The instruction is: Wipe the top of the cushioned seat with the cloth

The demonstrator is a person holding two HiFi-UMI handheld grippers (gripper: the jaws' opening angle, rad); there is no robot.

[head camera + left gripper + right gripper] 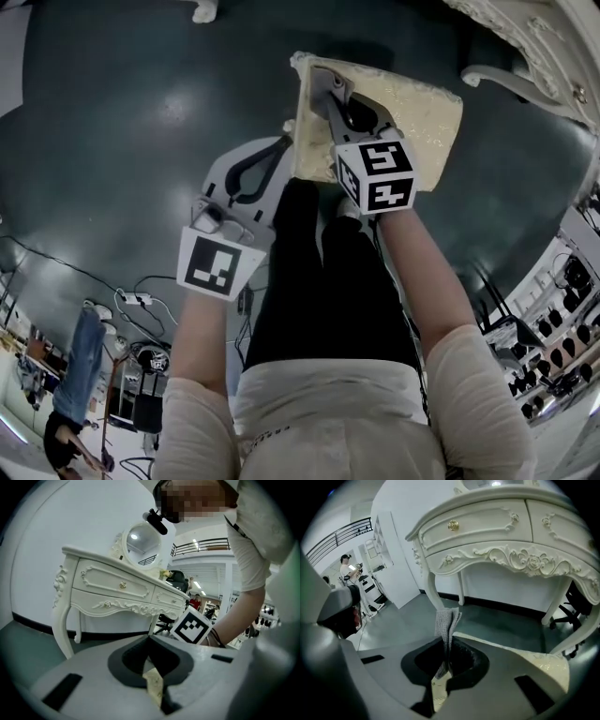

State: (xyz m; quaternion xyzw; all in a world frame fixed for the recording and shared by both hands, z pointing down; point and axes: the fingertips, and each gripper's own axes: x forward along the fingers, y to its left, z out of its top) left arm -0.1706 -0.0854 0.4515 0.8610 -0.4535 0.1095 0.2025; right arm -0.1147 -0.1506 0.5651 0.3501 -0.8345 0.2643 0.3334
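Cushioned seat [427, 114] stood on the dark green floor [122, 122], just in front of the person's legs, with its cream top facing up. Behind it rose the white carved dressing table [501, 527], well clear of the work. From where the person looked down, the seat top ran broader from side to side than front to back, sitting slightly askew. Most of its bare surface stretched away to the person's right.

Right gripper [328, 82] was the one over the cushion, reaching across the left part of the top towards the far left corner. Its jaws were pinched tight on the grey cloth [447, 618]. A folded tail of the cloth stuck out past the tips, and I could not tell whether that tail was touching the cushion or hanging just above it. To my eye the unwiped stretch lay to the right of those jaws and back towards the person. A sweep would likely have to travel that way along the seat's long side.

Left gripper [281, 142] hung just off the seat's left edge, over the floor more than the cushion. Its jaws were closed together with nothing between them. It looked the farther of the two from the job and had no cloth to offer.
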